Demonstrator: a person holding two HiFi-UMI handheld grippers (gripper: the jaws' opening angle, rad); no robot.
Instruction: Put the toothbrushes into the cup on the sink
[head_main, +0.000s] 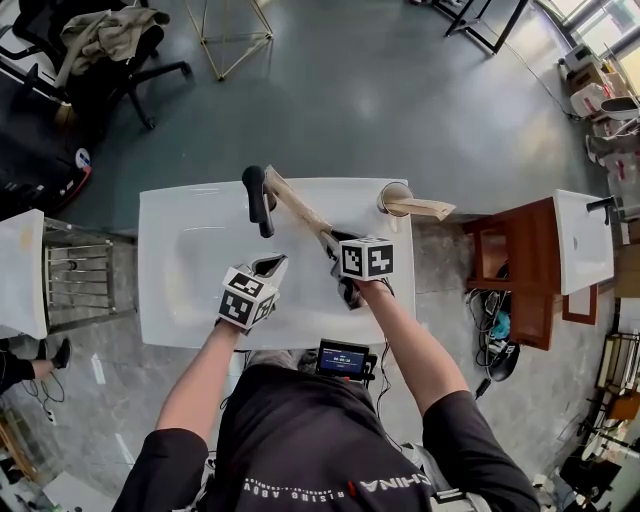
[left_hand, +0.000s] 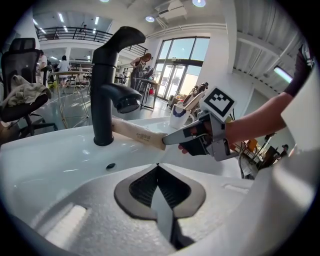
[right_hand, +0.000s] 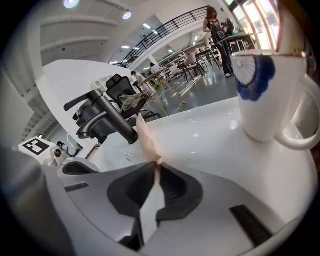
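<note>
A toothbrush in a tan paper wrapper slants from the black tap down to my right gripper, which is shut on its near end. The right gripper view shows the wrapper pinched between the pads, with the white blue-marked cup close on the right. The cup stands at the sink's back right corner with another wrapped toothbrush sticking out of it. My left gripper hovers over the basin, shut with nothing in it, looking at the held wrapper.
The white sink fills the middle. Left of it stands a metal rack, right of it a wooden cabinet with a second basin. An office chair draped with cloth sits at the far left.
</note>
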